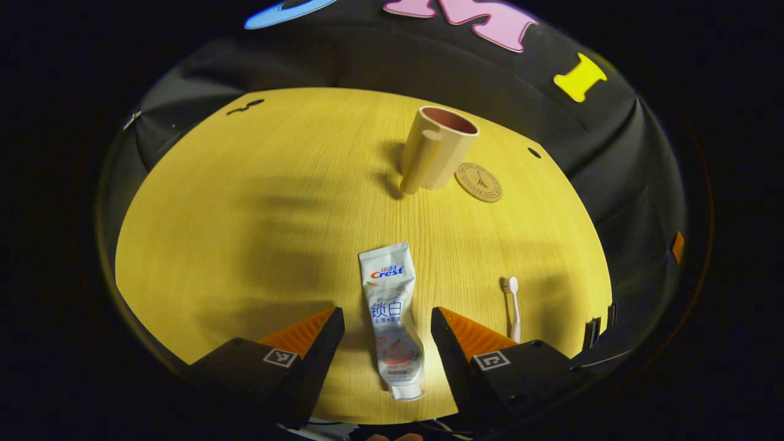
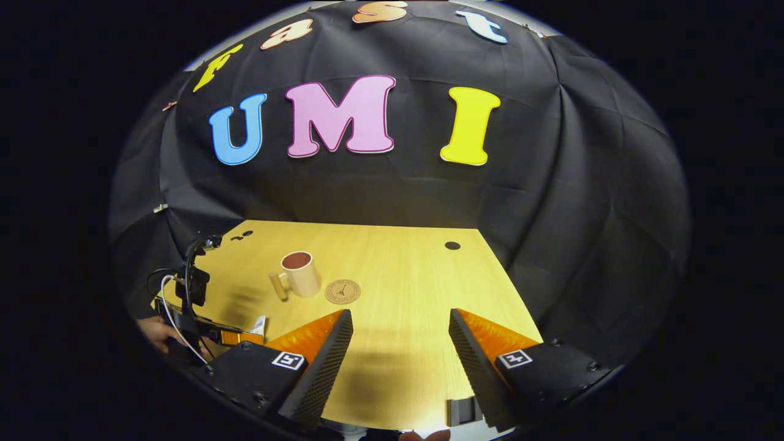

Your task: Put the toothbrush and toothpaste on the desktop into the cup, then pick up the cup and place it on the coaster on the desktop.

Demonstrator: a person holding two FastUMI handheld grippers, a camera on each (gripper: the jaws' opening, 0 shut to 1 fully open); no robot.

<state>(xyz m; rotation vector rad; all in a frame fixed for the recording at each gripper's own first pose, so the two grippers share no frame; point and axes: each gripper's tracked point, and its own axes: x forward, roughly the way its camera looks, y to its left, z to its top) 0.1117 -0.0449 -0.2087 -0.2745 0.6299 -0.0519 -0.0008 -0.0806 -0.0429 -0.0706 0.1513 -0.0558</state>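
A white toothpaste tube (image 1: 391,318) lies on the wooden desktop (image 1: 245,214), cap toward me, between the fingers of my open left gripper (image 1: 387,343), which touch nothing. A small pale toothbrush (image 1: 513,306) lies to its right. Farther back stands a beige cup (image 1: 436,149) with a handle, and a round cork coaster (image 1: 478,182) lies just right of it. In the right gripper view my right gripper (image 2: 401,355) hangs open above the desk's near edge, with the cup (image 2: 300,274) and coaster (image 2: 342,291) ahead to the left. The left gripper (image 2: 196,318) and a hand (image 2: 156,334) show at far left.
Black cloth walls close the desk at the back and sides. A small round hole (image 2: 452,245) sits near the desk's far right corner. A black bracket (image 2: 462,411) clips to the near edge.
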